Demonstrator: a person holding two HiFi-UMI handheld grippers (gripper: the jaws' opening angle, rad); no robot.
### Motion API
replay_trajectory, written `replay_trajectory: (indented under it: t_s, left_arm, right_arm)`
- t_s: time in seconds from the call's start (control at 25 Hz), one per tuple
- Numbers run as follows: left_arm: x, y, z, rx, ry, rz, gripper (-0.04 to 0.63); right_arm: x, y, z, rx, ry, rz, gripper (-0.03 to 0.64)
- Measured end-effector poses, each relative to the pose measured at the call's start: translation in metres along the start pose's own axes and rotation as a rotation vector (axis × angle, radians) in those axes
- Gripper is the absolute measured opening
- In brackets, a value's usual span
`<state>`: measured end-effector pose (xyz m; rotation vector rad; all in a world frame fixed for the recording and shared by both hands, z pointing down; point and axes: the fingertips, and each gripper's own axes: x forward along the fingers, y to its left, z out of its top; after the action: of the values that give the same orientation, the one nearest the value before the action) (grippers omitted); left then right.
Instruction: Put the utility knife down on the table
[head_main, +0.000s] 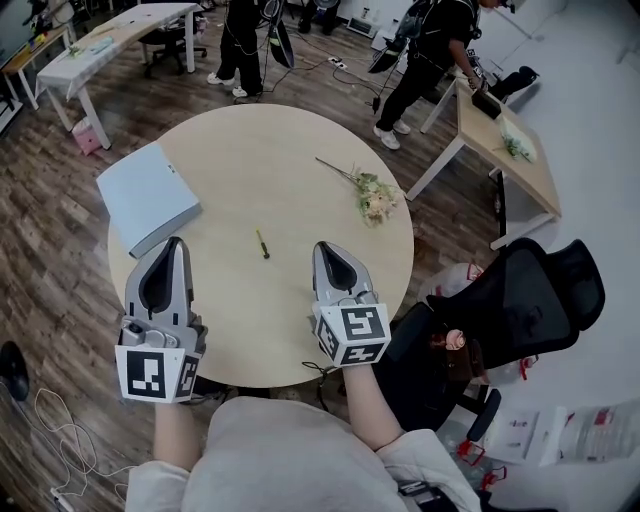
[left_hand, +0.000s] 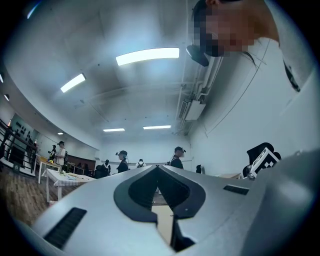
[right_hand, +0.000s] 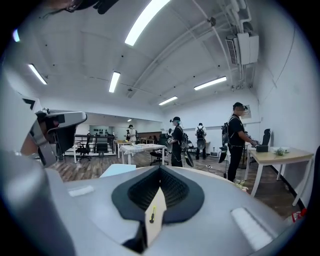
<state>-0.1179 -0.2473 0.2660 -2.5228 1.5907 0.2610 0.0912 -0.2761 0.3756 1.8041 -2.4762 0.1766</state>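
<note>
The utility knife (head_main: 262, 243), small with a yellow and dark body, lies flat on the round wooden table (head_main: 300, 160), apart from both grippers. My left gripper (head_main: 176, 241) is over the table's near-left edge, shut and empty. My right gripper (head_main: 321, 246) is to the right of the knife, also shut with nothing in it. In the left gripper view the jaws (left_hand: 158, 167) meet at their tips. In the right gripper view the shut gripper (right_hand: 160, 168) shows the knife (right_hand: 152, 215) on the tabletop through the slit below its tips.
A pale blue flat box (head_main: 148, 197) lies at the table's left edge, and a flower bunch (head_main: 375, 197) on its right side. A black office chair (head_main: 520, 300) stands close at the right. A second desk (head_main: 505, 140) and people stand beyond.
</note>
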Motion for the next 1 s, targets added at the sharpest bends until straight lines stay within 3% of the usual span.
replay_trajectory:
  t_s: [1.0]
  left_arm:
    - [-0.070,-0.074,0.069,0.055,-0.105,0.012,0.008]
  right_arm:
    - [-0.130,0.002,0.077,-0.064,-0.208,0.006,0.011]
